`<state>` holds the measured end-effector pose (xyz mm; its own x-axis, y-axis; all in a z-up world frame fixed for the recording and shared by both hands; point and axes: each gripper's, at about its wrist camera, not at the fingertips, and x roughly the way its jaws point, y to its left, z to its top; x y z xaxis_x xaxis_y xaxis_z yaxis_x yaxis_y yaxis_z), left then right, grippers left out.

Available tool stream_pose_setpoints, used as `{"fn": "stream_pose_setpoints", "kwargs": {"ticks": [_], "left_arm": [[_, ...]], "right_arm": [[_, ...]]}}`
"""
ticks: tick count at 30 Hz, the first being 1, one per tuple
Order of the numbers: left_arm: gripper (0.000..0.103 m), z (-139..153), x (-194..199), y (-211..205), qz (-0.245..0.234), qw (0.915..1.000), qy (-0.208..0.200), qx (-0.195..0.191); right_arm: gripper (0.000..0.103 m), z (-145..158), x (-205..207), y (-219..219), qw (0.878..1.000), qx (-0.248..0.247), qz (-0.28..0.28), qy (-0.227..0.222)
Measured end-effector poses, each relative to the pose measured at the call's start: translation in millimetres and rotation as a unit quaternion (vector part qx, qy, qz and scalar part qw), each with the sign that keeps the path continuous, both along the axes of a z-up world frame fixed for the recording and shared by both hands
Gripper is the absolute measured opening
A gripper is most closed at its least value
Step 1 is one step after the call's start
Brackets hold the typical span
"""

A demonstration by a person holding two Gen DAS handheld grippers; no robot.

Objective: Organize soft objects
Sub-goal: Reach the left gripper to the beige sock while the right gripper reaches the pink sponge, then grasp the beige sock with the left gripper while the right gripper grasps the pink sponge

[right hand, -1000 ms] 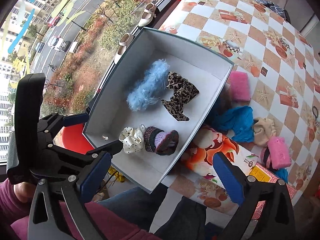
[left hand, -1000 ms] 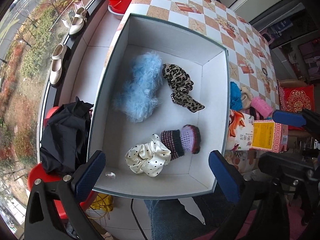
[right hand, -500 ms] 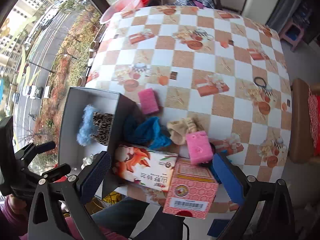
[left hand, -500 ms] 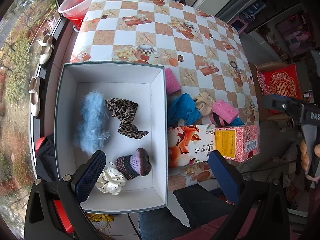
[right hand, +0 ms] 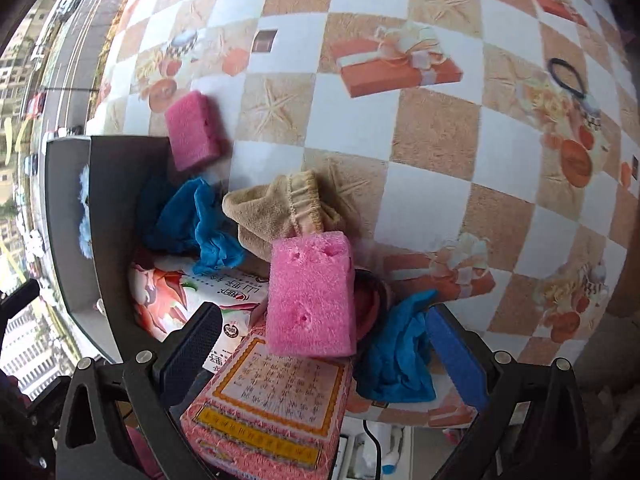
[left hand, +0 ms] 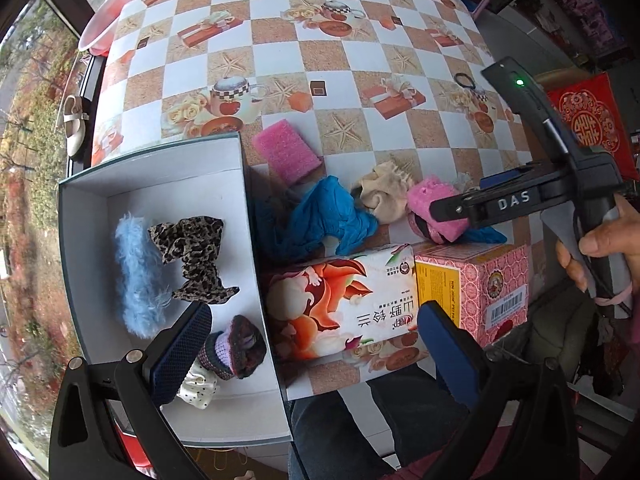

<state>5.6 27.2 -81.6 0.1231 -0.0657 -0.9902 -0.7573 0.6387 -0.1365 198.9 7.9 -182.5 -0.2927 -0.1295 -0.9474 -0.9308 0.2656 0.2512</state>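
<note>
The right gripper (right hand: 324, 356) hovers with its jaws spread wide and empty, lined up on the pink sponge (right hand: 310, 294) that leans against the pink carton (right hand: 272, 404). The left gripper (left hand: 308, 344) hangs over the near edge of the white box (left hand: 256, 240), its jaws likewise open and holding nothing.

The step in hand looks like the reach for the next loose soft item. Four pieces already lie in the box: a fluffy blue scrunchie (left hand: 134, 276), a leopard-print bow (left hand: 192, 252), a knitted cuff (left hand: 236, 346) and a polka-dot scrunchie (left hand: 198, 386). On the checkered surface (left hand: 360, 56), at about 3 o'clock from the box, wait a second pink sponge (left hand: 286, 150), a blue cloth (left hand: 324, 216), a beige cloth (left hand: 380, 190) and another blue cloth (right hand: 400, 356) (partly tucked under the right pad).

The next move probably calls for lowering the right jaws around the leaning sponge, closing gently since foam compresses, then carrying it toward 9 o'clock over the box wall. The floral carton (left hand: 352, 304) crowds the approach.
</note>
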Motion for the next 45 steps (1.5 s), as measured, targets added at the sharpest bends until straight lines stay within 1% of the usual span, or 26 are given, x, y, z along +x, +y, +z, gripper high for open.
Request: {"fn": "stream_pose_setpoints", "kwargs": {"ticks": [2,3,5,6,8,10,11,12,14,17,20,23,24,26,27,29,31,34,38,39,40,43,44,45], "left_arm": [[0.103,-9.8,14.5,1.9,-0.009,0.9998,0.017,0.003],[0.103,-14.9,22.3,2.9,-0.017,0.9995,0.025,0.005],[0.103,-26.0,40.2,5.2,-0.035,0.9984,0.042,0.012],[0.103,-31.7,49.3,6.4,-0.044,0.9977,0.049,0.015],[0.103,-44.6,68.1,7.8,-0.064,0.996,0.06,0.019],[0.103,-58.2,86.6,7.9,-0.084,0.9937,0.07,0.023],[0.103,-64.5,95.8,7.2,-0.096,0.9922,0.074,0.026],[0.103,-71.5,104.9,6.0,-0.111,0.9902,0.079,0.03],[0.103,-84.9,119.5,3.6,-0.135,0.9859,0.092,0.035],[0.103,-104.2,133.6,1.7,-0.161,0.9805,0.107,0.035],[0.103,-118.8,143.1,-1.0,-0.183,0.9765,0.11,0.028],[0.103,-131.6,151.8,-6.7,-0.211,0.9694,0.122,0.032],[0.103,-135.6,154.5,-8.4,-0.219,0.9669,0.127,0.036],[0.103,-141.7,158.5,-9.7,-0.226,0.9643,0.132,0.042],[0.103,-144.2,160.0,-9.2,-0.225,0.9641,0.133,0.045],[0.103,-147.6,163.7,-6.7,-0.22,0.9653,0.133,0.047],[0.103,-149.9,165.1,-5.2,-0.215,0.9667,0.129,0.05],[0.103,-154.1,168.6,-4.4,-0.22,0.9654,0.131,0.051],[0.102,-165.2,174.2,-9.9,-0.23,0.9623,0.138,0.048],[0.102,-168.2,176.8,-12.0,-0.23,0.9624,0.138,0.046],[0.102,-170.5,178.5,-11.5,-0.228,0.9628,0.138,0.043],[0.102,-175.1,179.6,-9.8,-0.225,0.9641,0.137,0.035],[0.1,-175.0,180.3,-10.5,-0.224,0.9653,0.131,0.033],[0.098,-178.3,181.0,-2.0,-0.223,0.9661,0.127,0.03]], "right_arm": [[0.103,-19.7,-6.5,5.8,0.999,-0.019,0.033,0.011],[0.103,-28.4,-7.6,6.8,0.999,-0.031,0.045,0.004],[0.103,-39.1,-1.2,5.9,0.997,-0.038,0.057,-0.037],[0.103,-40.1,7.1,4.8,0.996,-0.031,0.052,-0.06],[0.103,-36.5,32.9,0.1,0.994,-0.012,0.018,-0.104],[0.103,-31.8,65.8,-8.9,0.99,0.001,-0.031,-0.141],[0.103,-28.9,83.5,-15.7,0.987,0.008,-0.06,-0.152],[0.103,-26.3,98.7,-23.2,0.984,0.014,-0.086,-0.154],[0.103,-21.9,124.8,-41.4,0.981,0.026,-0.135,-0.137],[0.103,-22.3,145.7,-68.2,0.977,0.036,-0.183,-0.102],[0.103,-26.2,149.8,-85.0,0.975,0.048,-0.202,-0.08],[0.103,-31.6,148.6,-90.9,0.974,0.053,-0.204,-0.082],[0.103,-32.5,148.9,-93.2,0.972,0.055,-0.213,-0.081],[0.103,-34.6,154.0,-102.7,0.964,0.061,-0.252,-0.059],[0.103,-36.3,159.5,-106.6,0.957,0.061,-0.28,-0.044],[0.103,-38.0,171.3,-110.8,0.939,0.06,-0.337,-0.027],[0.103,-41.6,178.6,-113.6,0.924,0.059,-0.378,-0.014],[0.103,-53.5,180.5,-113.1,0.914,0.044,-0.404,-0.01],[0.103,-72.9,175.8,-110.7,0.906,0.024,-0.422,-0.016],[0.103,-75.7,173.8,-111.0,0.906,0.02,-0.423,-0.019],[0.103,-74.6,172.6,-110.0,0.908,0.023,-0.418,-0.031],[0.102,-72.1,166.9,-101.4,0.92,0.025,-0.388,-0.051],[0.099,-71.3,164.3,-99.4,0.926,0.022,-0.373,-0.06],[0.095,-69.1,161.6,-97.8,0.931,0.021,-0.357,-0.074]]}}
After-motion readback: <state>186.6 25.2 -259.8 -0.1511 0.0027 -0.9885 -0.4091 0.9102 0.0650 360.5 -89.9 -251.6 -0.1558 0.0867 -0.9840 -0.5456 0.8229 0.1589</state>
